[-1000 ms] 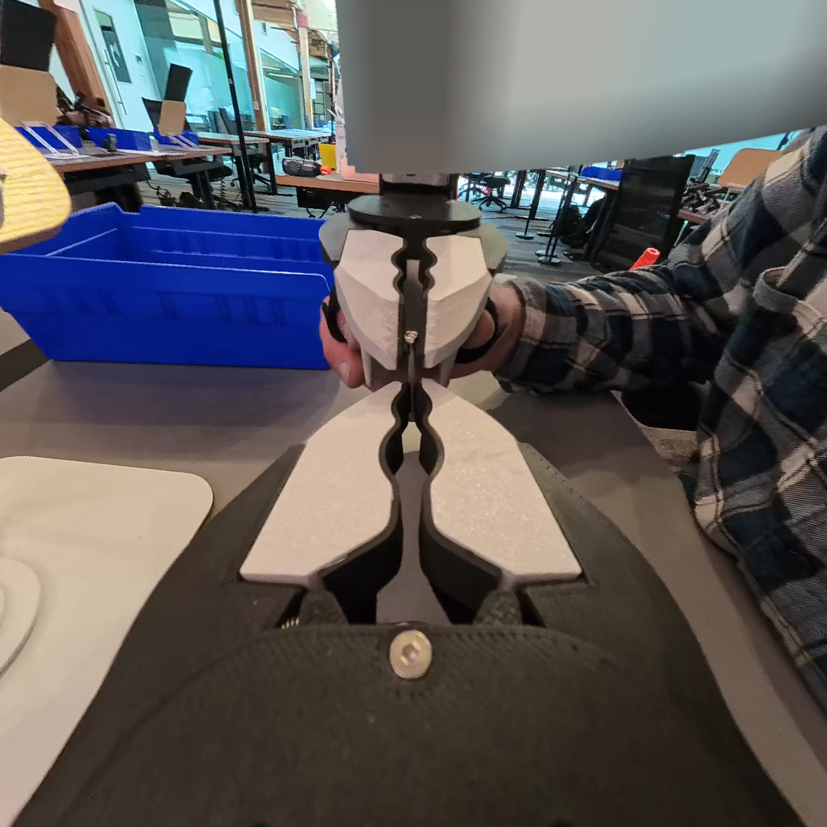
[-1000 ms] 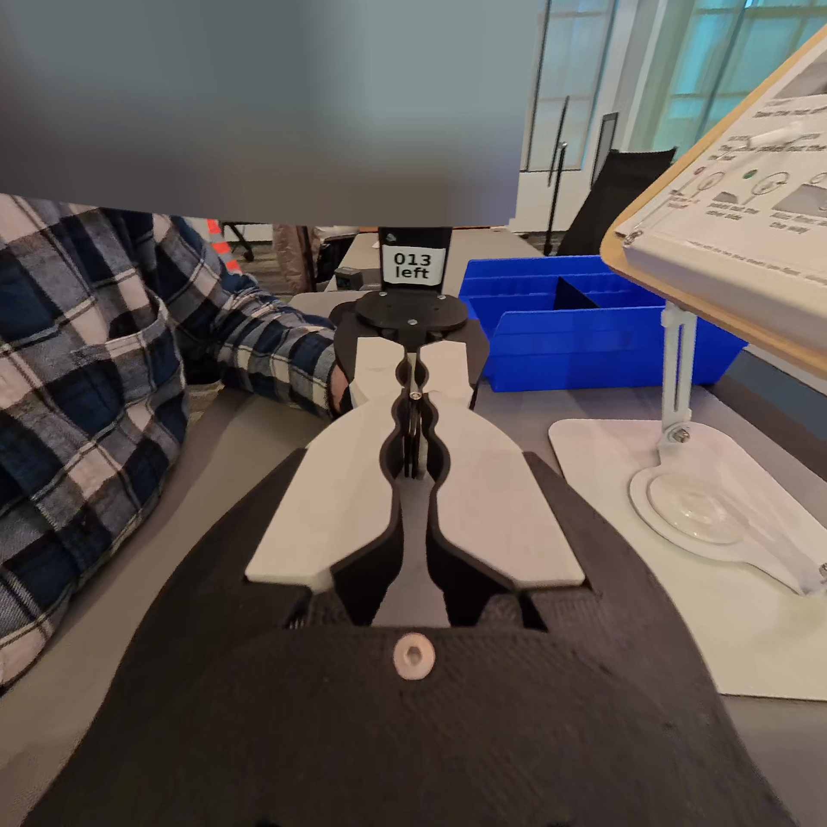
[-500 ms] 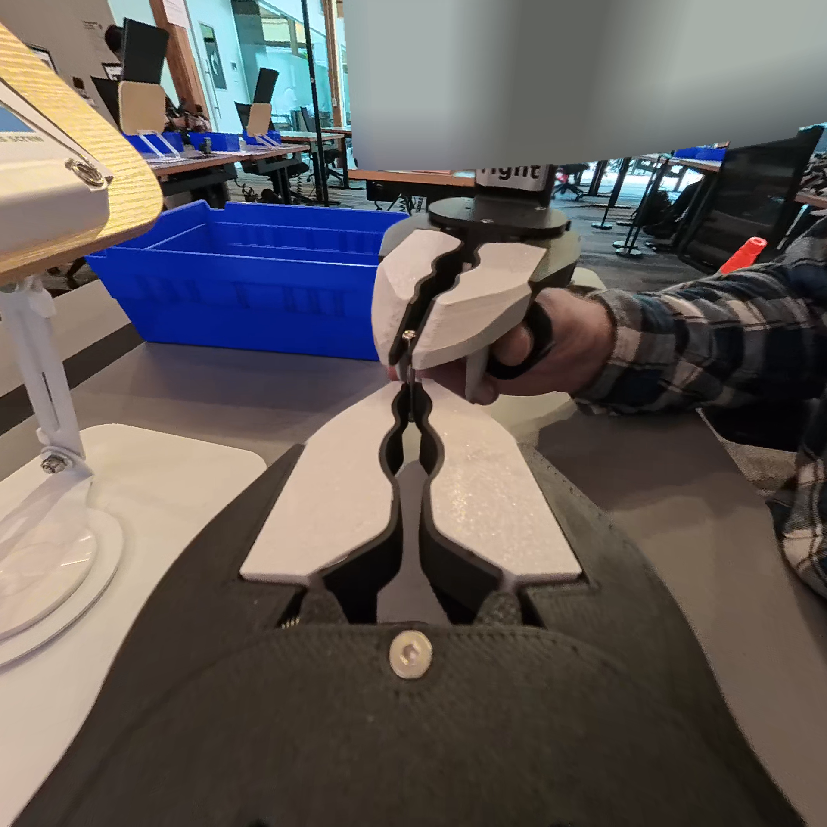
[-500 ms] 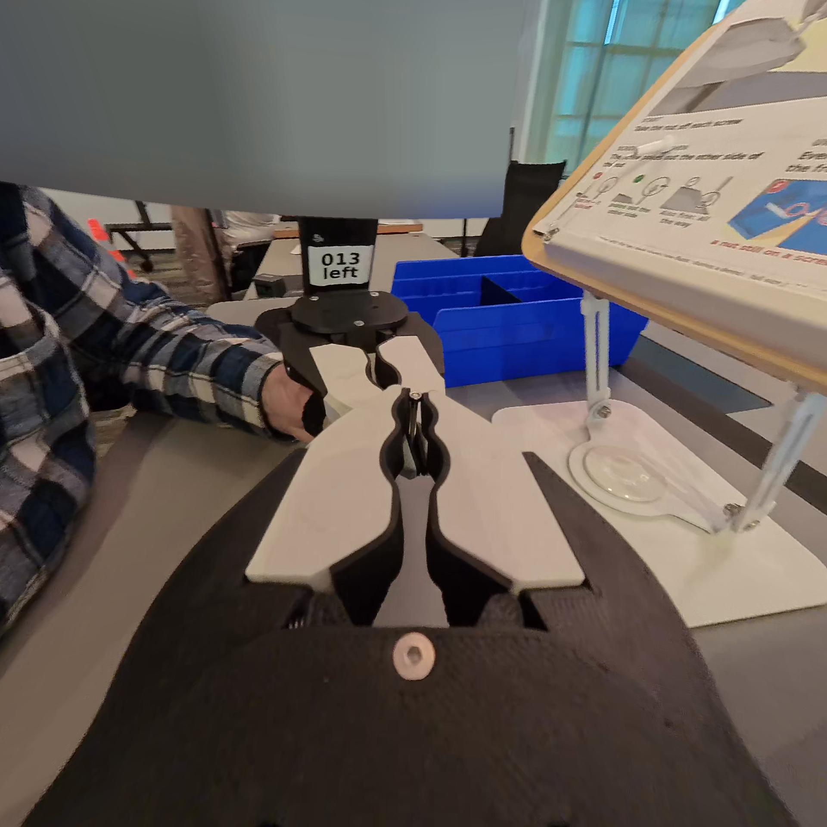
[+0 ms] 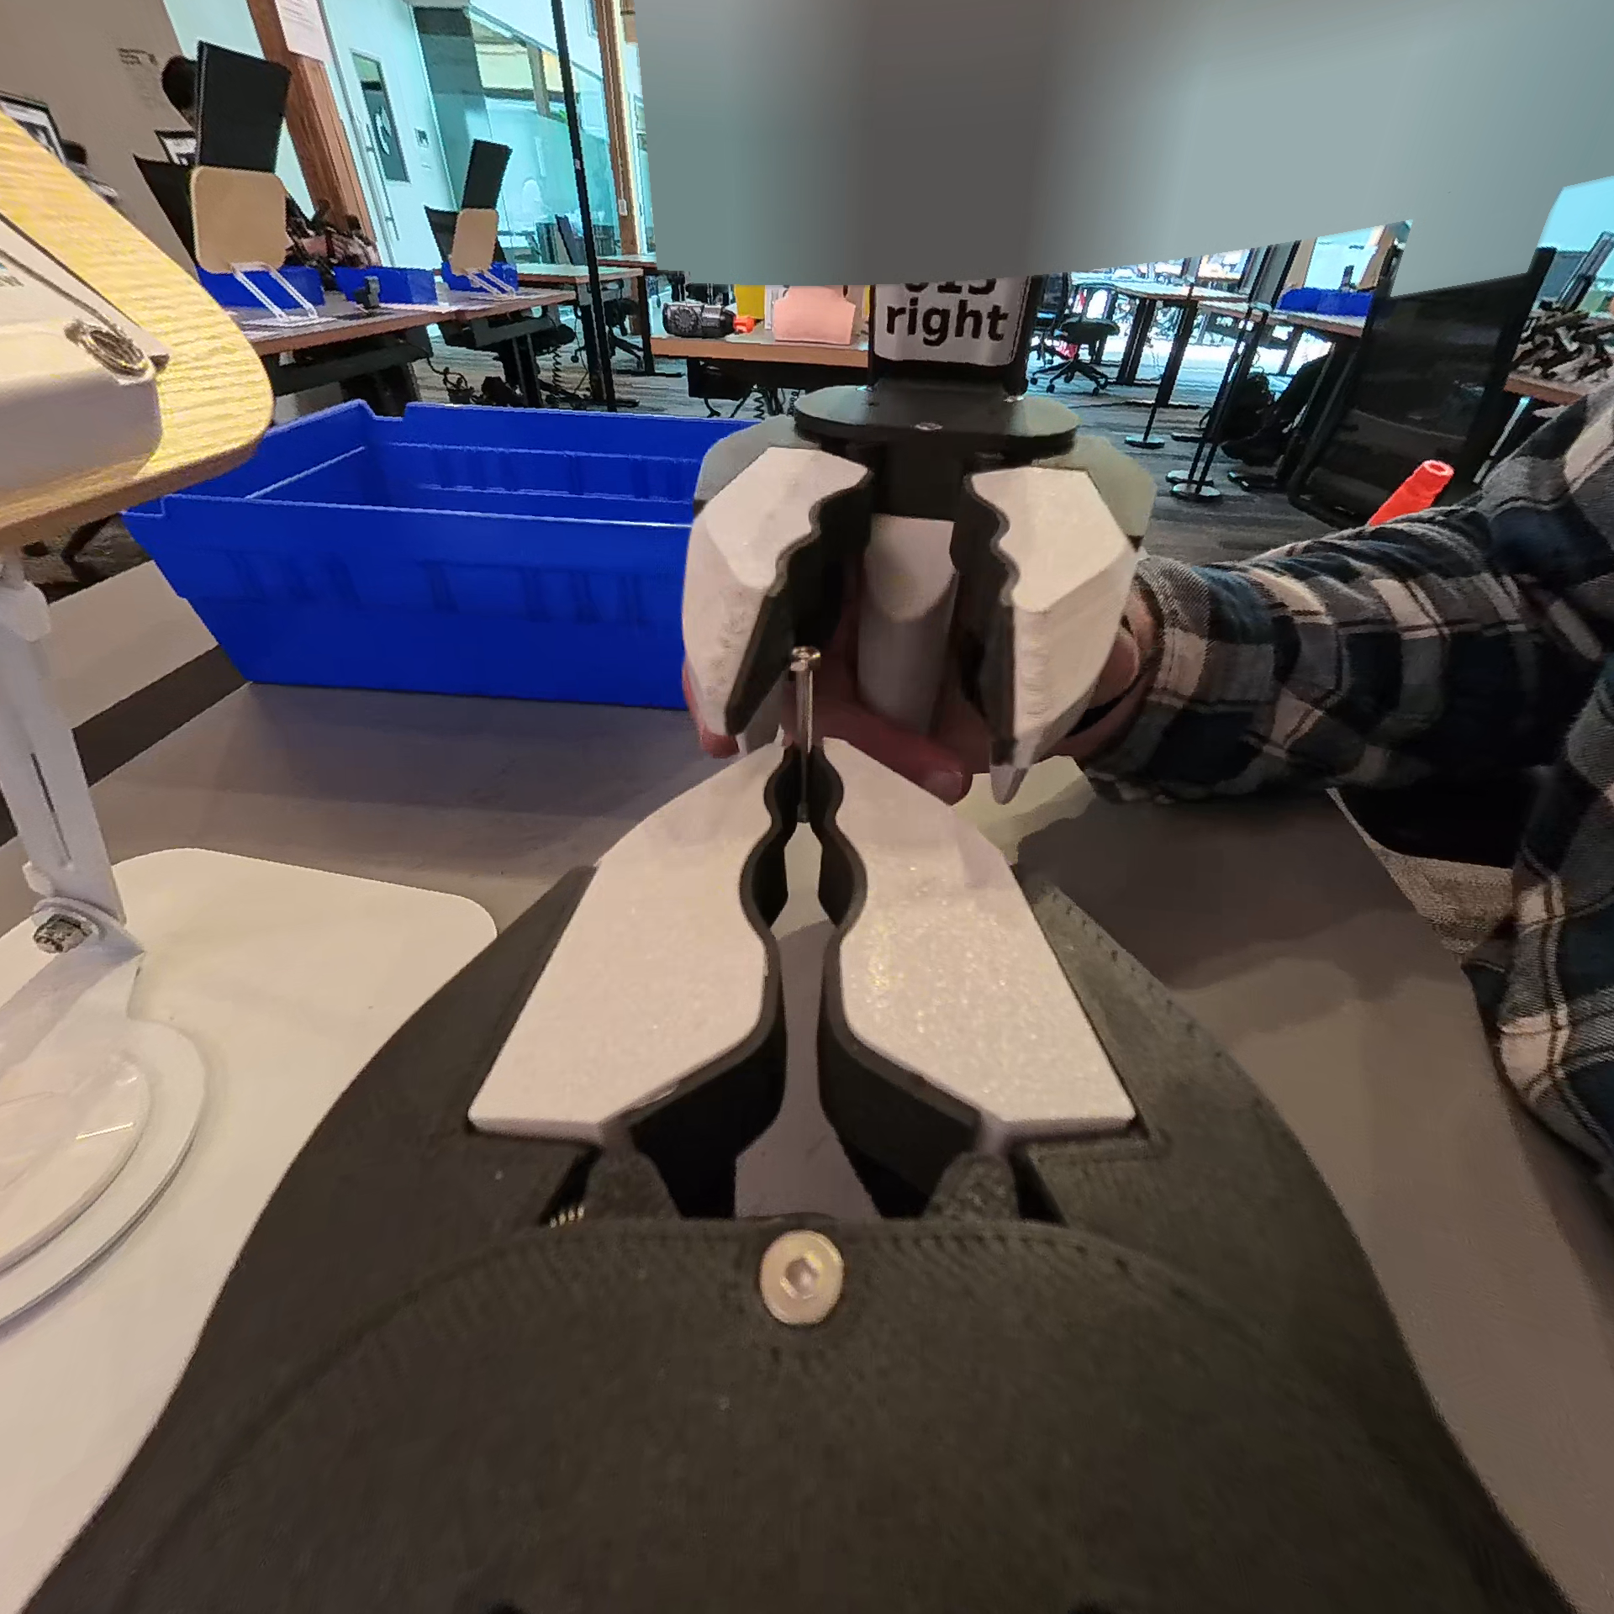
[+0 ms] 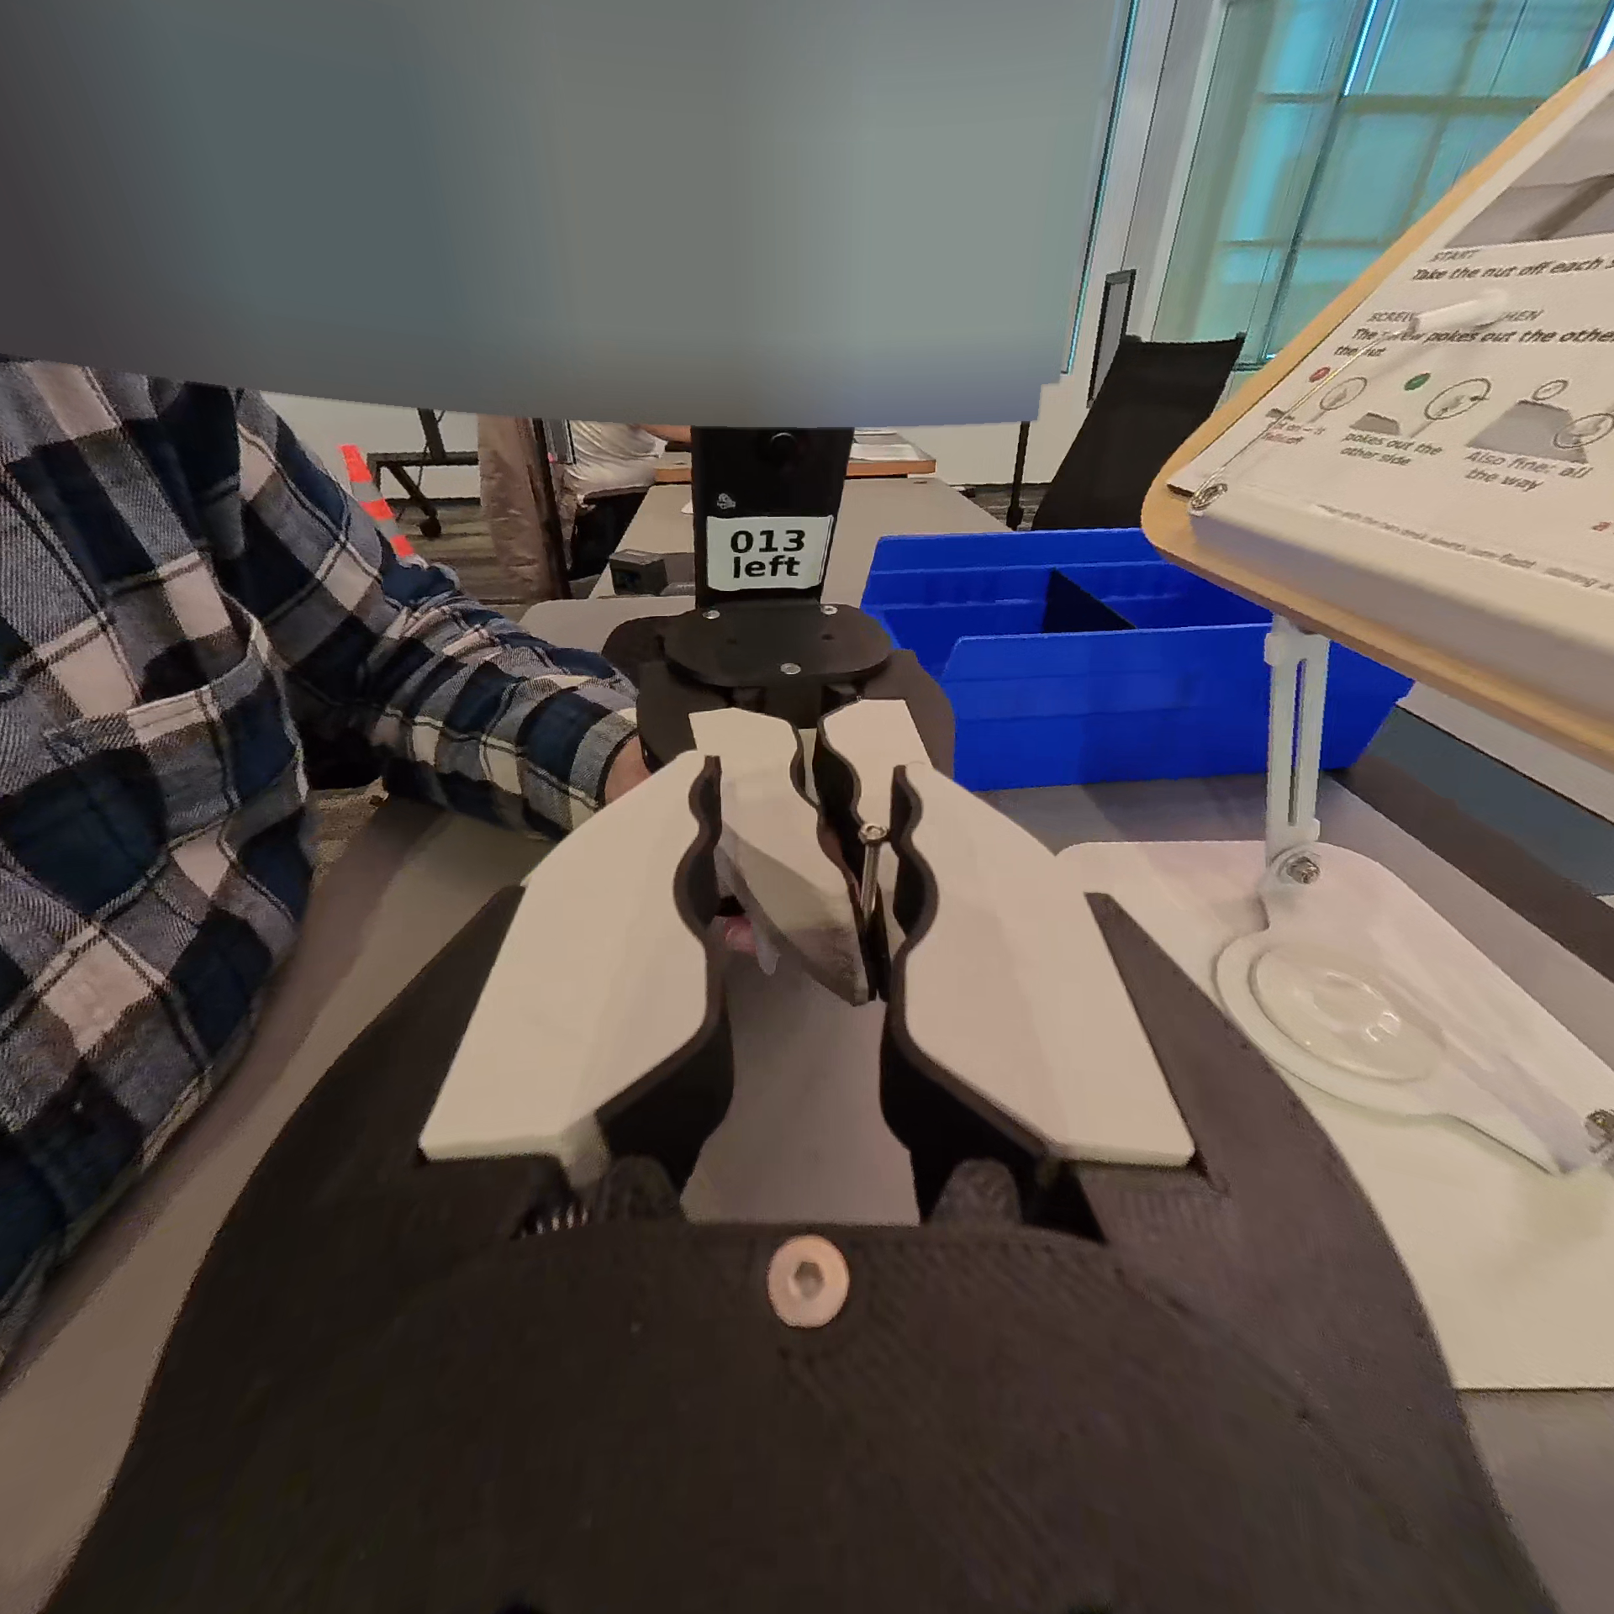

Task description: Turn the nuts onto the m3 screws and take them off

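Your left tongs point(image 5: 804, 769) pinch a silver screw point(image 5: 803, 699) upright at their tips, head up. Your right tongs point(image 6: 799, 817) stand wide apart around those tips, the screw just beside their right finger point(image 6: 978, 917), above the grey counter point(image 5: 349, 777) near the blue bin point(image 5: 419, 559).

I can't see the screw's point(image 5: 802, 734) lower end between my left gripper's point(image 5: 803, 769) fingers; the slanted board point(image 6: 1397, 489) runs off frame.
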